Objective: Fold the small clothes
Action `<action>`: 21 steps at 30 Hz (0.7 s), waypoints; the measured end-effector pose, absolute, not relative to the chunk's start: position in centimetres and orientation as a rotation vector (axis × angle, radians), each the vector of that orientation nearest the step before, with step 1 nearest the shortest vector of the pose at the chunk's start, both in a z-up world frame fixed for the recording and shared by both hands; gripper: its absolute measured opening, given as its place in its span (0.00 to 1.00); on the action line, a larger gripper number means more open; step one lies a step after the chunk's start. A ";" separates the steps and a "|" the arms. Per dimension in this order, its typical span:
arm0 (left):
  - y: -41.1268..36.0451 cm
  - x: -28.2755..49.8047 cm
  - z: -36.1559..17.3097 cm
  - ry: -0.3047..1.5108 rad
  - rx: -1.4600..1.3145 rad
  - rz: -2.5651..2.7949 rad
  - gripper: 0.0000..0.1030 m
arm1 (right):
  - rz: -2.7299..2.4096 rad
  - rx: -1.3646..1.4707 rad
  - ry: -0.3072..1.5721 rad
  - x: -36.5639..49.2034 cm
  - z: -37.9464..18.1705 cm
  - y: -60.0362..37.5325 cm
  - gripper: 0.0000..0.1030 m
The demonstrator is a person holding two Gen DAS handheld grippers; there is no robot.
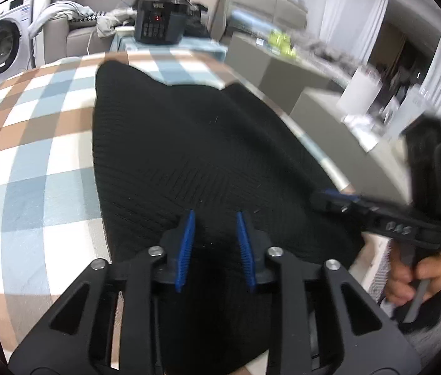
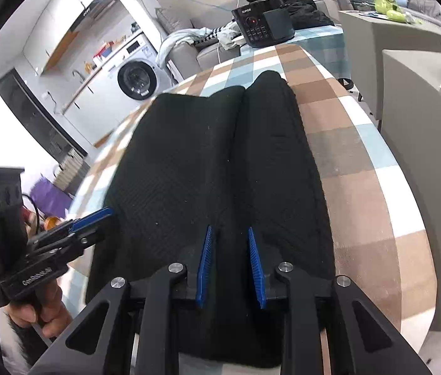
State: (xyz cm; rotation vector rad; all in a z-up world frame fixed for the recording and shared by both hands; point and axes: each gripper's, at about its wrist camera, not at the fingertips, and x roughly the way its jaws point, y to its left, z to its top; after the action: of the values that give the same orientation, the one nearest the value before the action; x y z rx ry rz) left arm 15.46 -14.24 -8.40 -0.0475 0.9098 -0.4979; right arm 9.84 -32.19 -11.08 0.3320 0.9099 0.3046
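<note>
A black knit garment lies flat on the checked tablecloth, its two leg-like halves side by side in the right wrist view. My left gripper hovers over the garment's near edge, its blue pads apart with only cloth below. My right gripper sits over the near edge too, pads apart. In the left wrist view the right gripper reaches the garment's right edge, blurred. In the right wrist view the left gripper is at the garment's left edge.
A black appliance with buttons stands at the table's far end. Grey boxes stand right of the table. A washing machine and a sofa with laundry are behind.
</note>
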 end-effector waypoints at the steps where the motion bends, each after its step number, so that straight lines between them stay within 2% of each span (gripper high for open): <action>1: -14.3 15.8 -9.1 0.930 -0.037 -0.484 0.22 | 0.297 0.315 0.910 10.0 -11.2 -32.1 0.23; 5: -13.1 16.2 -10.5 0.943 -0.088 -0.511 0.21 | 0.252 0.199 0.914 9.5 -11.1 -31.4 0.23; 14: -13.2 16.6 -8.4 0.898 -0.073 -0.510 0.21 | 0.330 0.143 0.804 9.2 -8.3 -27.9 0.26; 21: -12.9 20.5 -10.5 0.928 -0.049 -0.529 0.19 | 0.343 0.105 0.891 13.3 -11.6 -25.1 0.24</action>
State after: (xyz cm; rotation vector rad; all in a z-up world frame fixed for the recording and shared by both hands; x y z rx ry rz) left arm 20.49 -12.91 -10.52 -0.0487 0.9278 -0.5288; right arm 13.32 -25.08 -11.60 0.1046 0.8908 0.3427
